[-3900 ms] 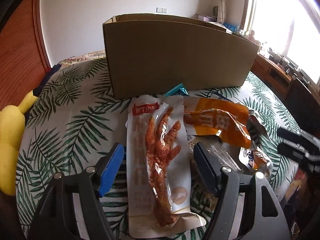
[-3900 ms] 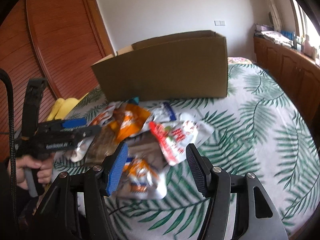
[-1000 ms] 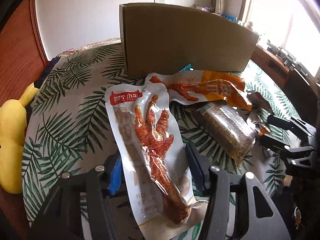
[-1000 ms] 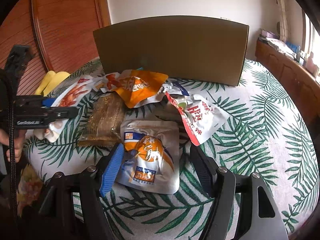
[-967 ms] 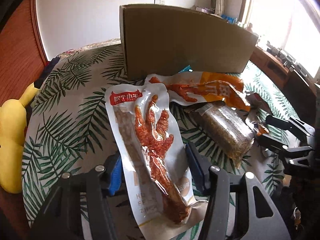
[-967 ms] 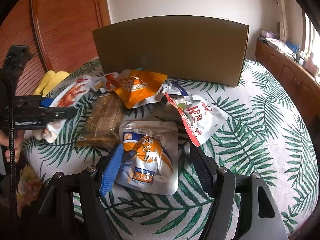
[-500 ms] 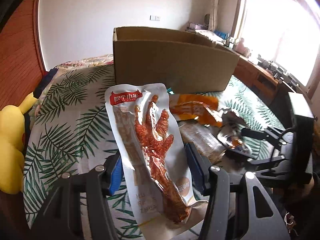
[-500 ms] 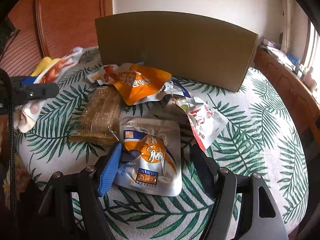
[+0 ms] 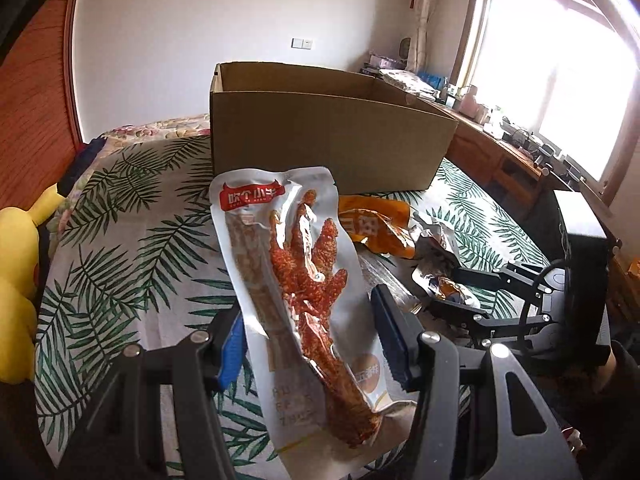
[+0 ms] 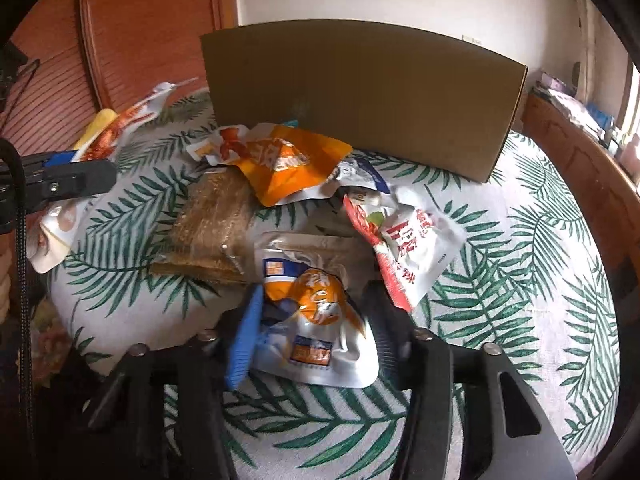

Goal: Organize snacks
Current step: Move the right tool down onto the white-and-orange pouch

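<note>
Two claws clamped, left claw [image 9: 308, 344] on chicken-foot packet [image 9: 296, 280], right claw [image 10: 312, 332] on silver pouch [image 10: 316, 320], box [image 9: 320, 144] interior left view only.

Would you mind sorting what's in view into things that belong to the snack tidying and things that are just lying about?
Part of the job:
- chicken-foot packet in the left gripper
- silver pouch between the right gripper fingers
- orange packet
- red-and-white packet
- cardboard box

Just lying about:
- yellow plush toy
- wooden sideboard
</note>
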Available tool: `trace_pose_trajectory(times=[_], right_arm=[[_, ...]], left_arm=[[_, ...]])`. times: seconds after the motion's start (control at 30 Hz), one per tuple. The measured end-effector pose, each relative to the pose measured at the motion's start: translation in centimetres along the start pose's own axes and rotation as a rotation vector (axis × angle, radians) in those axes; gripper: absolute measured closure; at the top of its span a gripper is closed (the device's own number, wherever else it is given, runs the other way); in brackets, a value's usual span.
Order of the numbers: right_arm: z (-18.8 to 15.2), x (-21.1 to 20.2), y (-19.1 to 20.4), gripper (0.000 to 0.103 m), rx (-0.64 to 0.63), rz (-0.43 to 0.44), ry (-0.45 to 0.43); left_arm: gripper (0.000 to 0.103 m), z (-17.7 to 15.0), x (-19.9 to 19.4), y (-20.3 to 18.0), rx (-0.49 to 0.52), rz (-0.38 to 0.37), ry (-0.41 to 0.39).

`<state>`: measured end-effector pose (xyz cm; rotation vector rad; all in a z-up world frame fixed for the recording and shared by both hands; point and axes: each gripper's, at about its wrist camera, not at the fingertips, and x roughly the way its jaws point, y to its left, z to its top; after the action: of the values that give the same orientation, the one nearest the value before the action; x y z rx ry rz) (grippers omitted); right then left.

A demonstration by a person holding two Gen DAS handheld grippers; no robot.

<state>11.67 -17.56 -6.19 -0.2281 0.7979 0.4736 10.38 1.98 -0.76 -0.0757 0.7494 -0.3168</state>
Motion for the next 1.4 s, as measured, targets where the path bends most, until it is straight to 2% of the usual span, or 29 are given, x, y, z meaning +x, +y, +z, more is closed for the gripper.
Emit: trace_pose_trajectory(times=[0.03,0.37,0.73,1.0,1.4], right_arm=[[0.0,-0.2,0.2,0.062,-0.001,0.000,-0.004],[0.2,-1.0,-0.3,0.063,0.043,0.055,-0.008],[0.5,-1.2,0.5,0.063,0.021,0.035,-0.008],[0.2,-0.4,1.3,0.060,-0.040,-0.032,0.030],[-0.3,-1.1,0.7,0.049,-0.032,-0.031,0.046]], left_arm=[[0.047,0.0,0.0,-0.1,0.000,0.000,0.000],[0.047,-0.2,0.5,-0.2,0.001,-0.004,0.007],[0.047,-0.4,0.9,-0.2,-0.002,-0.008,0.014],[0.047,-0.4,0.7,-0.3,-0.006,-0.011,0.012],[0.047,-0.4,0.4,-0.2,-0.006,-0.019,0.010]])
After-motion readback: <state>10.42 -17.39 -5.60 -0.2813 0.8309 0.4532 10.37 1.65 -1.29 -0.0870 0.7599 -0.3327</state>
